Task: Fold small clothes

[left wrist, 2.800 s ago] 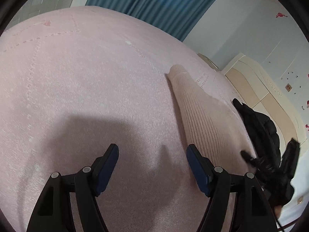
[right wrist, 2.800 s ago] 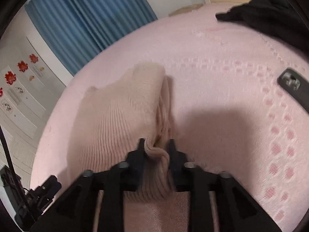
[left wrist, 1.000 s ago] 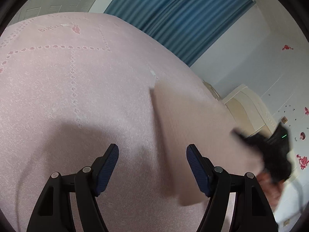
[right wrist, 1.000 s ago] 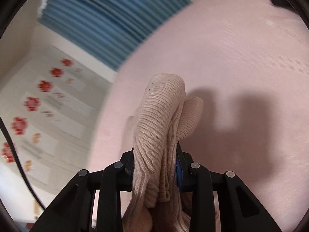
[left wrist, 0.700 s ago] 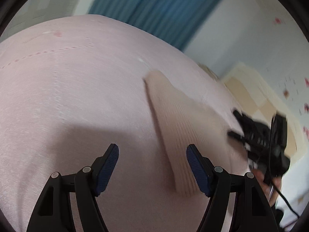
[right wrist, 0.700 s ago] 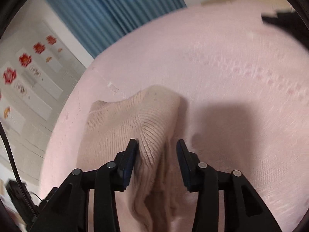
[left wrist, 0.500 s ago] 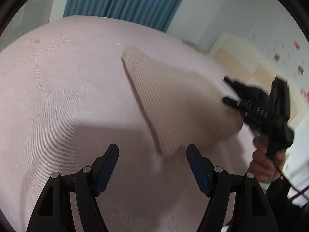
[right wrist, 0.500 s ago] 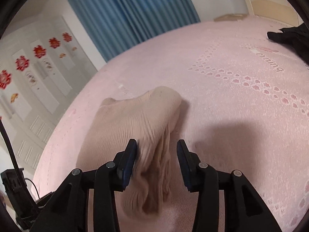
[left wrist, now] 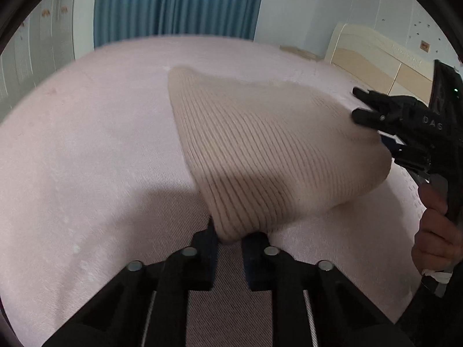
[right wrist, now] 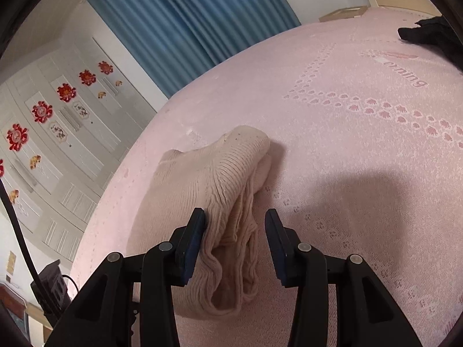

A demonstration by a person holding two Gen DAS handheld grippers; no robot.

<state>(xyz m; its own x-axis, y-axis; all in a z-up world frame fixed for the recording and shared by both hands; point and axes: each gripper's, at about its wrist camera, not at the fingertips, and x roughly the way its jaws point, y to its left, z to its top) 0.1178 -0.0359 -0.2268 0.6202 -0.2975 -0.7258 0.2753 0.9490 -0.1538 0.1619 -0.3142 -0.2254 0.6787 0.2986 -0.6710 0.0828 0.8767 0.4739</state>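
A beige ribbed knit garment lies folded over on the pink bedspread. In the left wrist view my left gripper has its jaws closing tight on the garment's near corner, which is pinched between the pads. At the garment's far right edge sits my right gripper, held by a hand. The right wrist view shows my right gripper open over the garment's bunched edge. Its left pad brushes the knit and its right pad stands clear.
A black garment lies at the far right of the bed. Blue curtains hang behind the bed and a cream headboard stands to the right. A white wardrobe with red flower decals lines the left wall.
My left gripper swung toward the garment and shut on its near corner. My right gripper lowered its bunch of knit onto the bed and opened, letting the fabric go.
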